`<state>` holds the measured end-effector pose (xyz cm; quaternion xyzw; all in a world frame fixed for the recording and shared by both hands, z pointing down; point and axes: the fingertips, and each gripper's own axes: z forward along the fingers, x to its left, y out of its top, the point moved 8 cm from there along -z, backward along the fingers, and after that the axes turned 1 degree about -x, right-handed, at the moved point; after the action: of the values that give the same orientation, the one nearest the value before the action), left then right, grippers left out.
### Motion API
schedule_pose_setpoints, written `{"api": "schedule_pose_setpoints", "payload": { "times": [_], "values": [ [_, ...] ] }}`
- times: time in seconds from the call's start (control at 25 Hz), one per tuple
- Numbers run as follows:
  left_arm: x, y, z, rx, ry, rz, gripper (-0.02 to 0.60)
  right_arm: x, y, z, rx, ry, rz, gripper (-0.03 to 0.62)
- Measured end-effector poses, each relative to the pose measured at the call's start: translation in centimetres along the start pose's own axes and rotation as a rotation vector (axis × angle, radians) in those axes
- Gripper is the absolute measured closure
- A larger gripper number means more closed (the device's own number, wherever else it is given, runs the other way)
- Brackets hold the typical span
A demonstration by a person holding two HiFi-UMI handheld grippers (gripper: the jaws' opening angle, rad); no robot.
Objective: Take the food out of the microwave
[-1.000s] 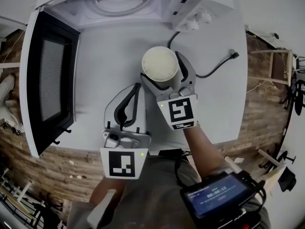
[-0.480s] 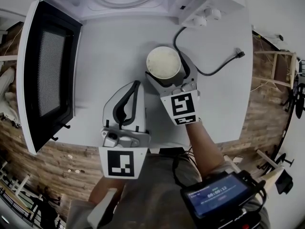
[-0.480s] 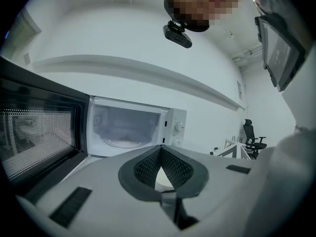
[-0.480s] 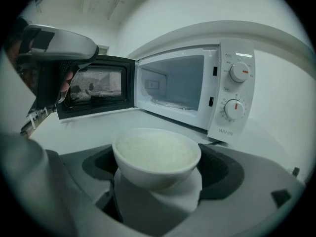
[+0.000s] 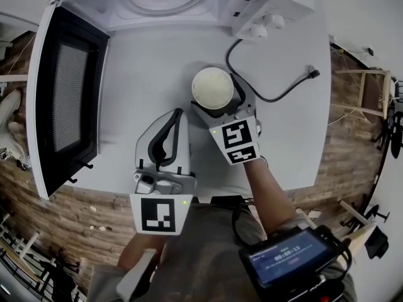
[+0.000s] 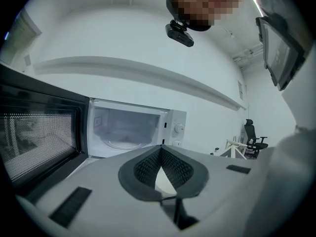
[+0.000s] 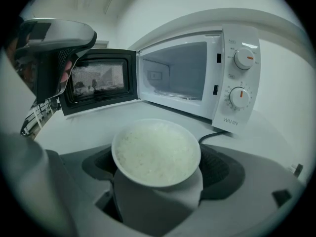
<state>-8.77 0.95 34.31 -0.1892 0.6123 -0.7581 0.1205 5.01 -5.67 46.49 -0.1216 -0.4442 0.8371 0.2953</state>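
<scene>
A white cup of rice (image 5: 213,88) is held over the white table (image 5: 145,74), in front of the open microwave (image 5: 170,2). My right gripper (image 5: 215,97) is shut on the cup, one jaw on each side of it. In the right gripper view the rice cup (image 7: 156,152) fills the gap in the right gripper (image 7: 157,174), and the microwave (image 7: 197,78) behind it has an empty cavity. My left gripper (image 5: 177,114) lies just left of the cup, shut with nothing in it. In the left gripper view, the left gripper (image 6: 161,151) has its jaws meeting.
The microwave door (image 5: 63,99) stands swung open at the left. A black power cable (image 5: 264,96) with its plug (image 5: 312,74) curls over the table right of the cup. The table's near edge (image 5: 283,184) runs by the person's body; a wooden floor lies beyond.
The right gripper with the rice cup has shifted a little toward me and looks slightly lower. The left gripper has stayed put and shut.
</scene>
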Motion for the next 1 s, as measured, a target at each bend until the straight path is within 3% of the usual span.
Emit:
{"api": "schedule_pose_setpoints", "payload": {
  "times": [0.48,0.8,0.84,0.92,1.0],
  "values": [
    [-1.2,1.0,-1.3,-0.021,0.059,0.035,0.577,0.4,-1.0,-2.2,-0.010,0.050,-0.052,0.086],
    [-3.9,2.5,-3.1,-0.050,0.092,0.053,0.577,-1.6,1.2,-10.0,-0.175,0.032,0.031,0.092],
    [-4.4,2.7,-3.3,-0.061,0.096,0.053,0.577,-1.9,1.9,-11.2,-0.216,0.040,0.054,0.111],
    [-5.7,3.5,-3.4,-0.094,0.096,0.057,0.577,-2.5,3.3,-13.5,-0.296,0.057,0.091,0.243],
    [-7.4,4.5,-3.5,-0.125,0.085,0.054,0.577,-2.5,4.5,-15.8,-0.366,0.072,0.107,0.331]
  ]
}}
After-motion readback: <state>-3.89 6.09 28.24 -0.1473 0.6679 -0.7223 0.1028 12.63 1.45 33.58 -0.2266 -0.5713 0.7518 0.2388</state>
